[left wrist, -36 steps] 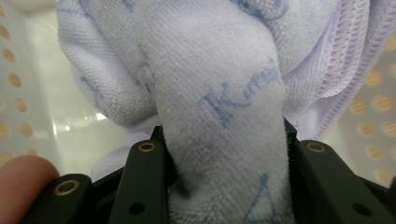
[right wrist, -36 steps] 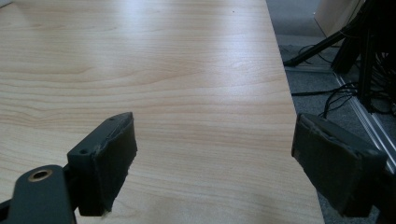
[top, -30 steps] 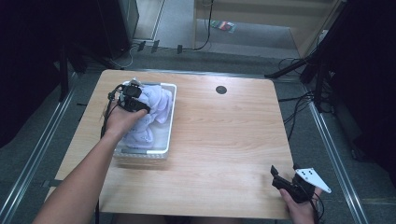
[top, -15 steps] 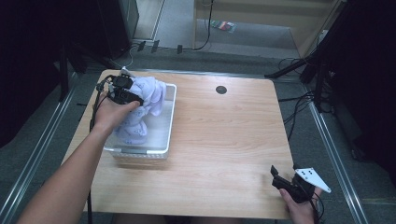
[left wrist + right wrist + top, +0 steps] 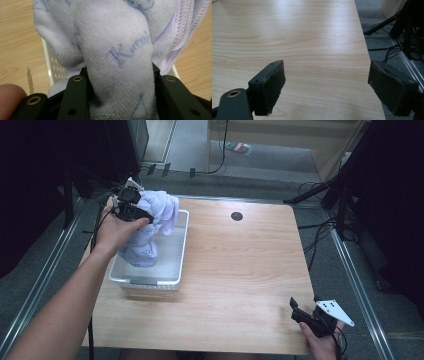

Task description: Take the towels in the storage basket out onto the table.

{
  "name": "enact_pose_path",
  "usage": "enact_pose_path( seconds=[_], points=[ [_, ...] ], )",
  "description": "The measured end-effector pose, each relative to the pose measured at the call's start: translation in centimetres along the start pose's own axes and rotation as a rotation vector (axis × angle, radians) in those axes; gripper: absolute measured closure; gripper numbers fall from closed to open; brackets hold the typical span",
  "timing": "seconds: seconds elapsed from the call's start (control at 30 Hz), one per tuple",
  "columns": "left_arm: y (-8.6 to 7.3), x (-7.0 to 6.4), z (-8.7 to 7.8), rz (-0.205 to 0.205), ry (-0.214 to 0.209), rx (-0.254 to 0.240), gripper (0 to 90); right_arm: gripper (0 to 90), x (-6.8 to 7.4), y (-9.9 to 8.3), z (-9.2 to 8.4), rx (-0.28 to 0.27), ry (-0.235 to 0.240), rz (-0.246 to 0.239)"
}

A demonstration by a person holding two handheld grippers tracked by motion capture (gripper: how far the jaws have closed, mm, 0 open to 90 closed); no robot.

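A pale lilac towel point(image 5: 152, 222) with blue lettering hangs partly lifted out of a white plastic basket point(image 5: 177, 255) at the table's left side. My left gripper point(image 5: 145, 220) is shut on a thick fold of the towel point(image 5: 120, 65), which bulges between the two black jaws; the lower end of the towel still rests in the basket point(image 5: 53, 70). My right gripper point(image 5: 300, 312) is held near the table's front right corner, just above the wood. Its jaws stand wide open point(image 5: 325, 87) with nothing between them.
The wooden table point(image 5: 240, 265) has a small black grommet hole point(image 5: 236, 215) near its far edge. Cables and stand legs lie on the floor beyond the table's right edge point(image 5: 392, 47). A metal rail runs along each side of the table.
My left gripper has risen with the towel, pulling the cloth up and toward the basket's far left corner. The right gripper has stayed where it was.
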State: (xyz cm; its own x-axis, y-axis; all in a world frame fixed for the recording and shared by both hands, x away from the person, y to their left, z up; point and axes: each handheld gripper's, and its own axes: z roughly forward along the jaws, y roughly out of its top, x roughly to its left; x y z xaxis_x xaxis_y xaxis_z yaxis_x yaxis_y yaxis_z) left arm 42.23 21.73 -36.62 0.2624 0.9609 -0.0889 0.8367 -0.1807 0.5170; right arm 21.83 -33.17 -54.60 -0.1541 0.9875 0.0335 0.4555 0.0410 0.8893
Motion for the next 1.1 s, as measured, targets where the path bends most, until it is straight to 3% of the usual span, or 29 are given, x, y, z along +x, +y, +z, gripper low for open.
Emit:
enact_pose_path(
  seconds=[0.5,0.67,1.1],
  points=[
    [1.3,-1.3,-1.4,0.032,-0.02,0.016,59.8,14.5,0.0,0.0,0.0,0.0,0.001,0.001],
    [1.7,-2.9,-1.7,0.038,-0.049,0.02,59.7,14.6,0.0,0.0,0.0,0.0,0.001,-0.001],
    [2.6,-6.0,-1.4,0.059,-0.074,0.031,59.3,14.6,0.0,0.0,0.0,-0.002,0.001,0.0]
  ],
)
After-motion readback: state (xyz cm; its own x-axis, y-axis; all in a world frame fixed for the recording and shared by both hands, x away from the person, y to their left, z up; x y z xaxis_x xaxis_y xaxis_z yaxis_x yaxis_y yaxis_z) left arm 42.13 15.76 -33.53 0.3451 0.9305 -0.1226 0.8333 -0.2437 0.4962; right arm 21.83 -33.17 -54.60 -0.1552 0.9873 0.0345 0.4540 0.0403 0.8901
